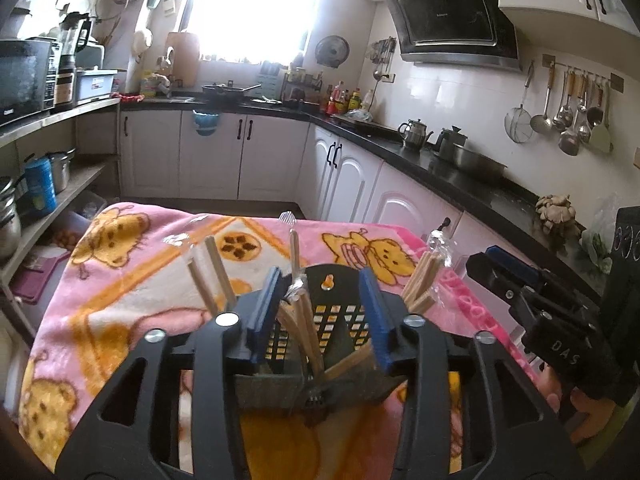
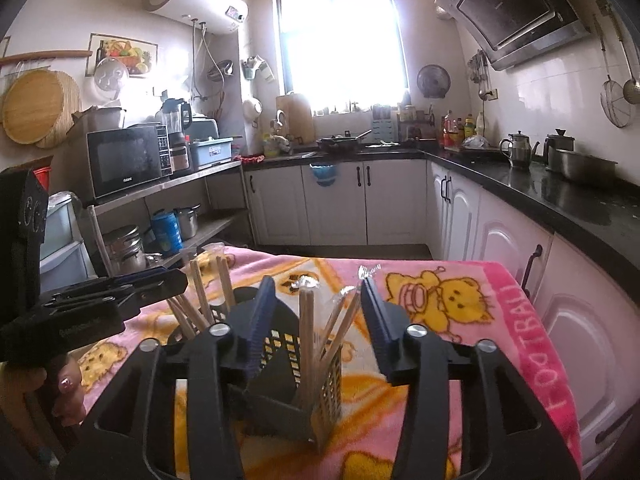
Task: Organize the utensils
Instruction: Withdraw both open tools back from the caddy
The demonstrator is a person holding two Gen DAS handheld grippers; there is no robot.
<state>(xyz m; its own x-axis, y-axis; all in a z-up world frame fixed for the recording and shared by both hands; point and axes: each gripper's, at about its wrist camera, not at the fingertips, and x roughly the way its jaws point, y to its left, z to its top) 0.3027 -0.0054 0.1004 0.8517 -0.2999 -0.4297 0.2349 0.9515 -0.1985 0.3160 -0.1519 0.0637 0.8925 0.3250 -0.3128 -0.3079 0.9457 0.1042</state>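
The black holder (image 1: 320, 336) full of wooden sticks (image 1: 304, 320) sits on the pink blanket (image 1: 132, 280), right between my left gripper (image 1: 320, 316) fingers. Both my grippers are wide open and hold nothing. My right gripper (image 2: 316, 320) also has the holder between its fingers. I think a bump from either finger could tip the holder over, because the blanket is soft and the sticks lean out

Both wrist views look forward and slightly down, close over the utensil caddy (image 1: 320, 320) at lower centre. Both face the window (image 2: 344, 40). Shared: caddy, pink blanket (image 2: 500, 300), far cabinets.
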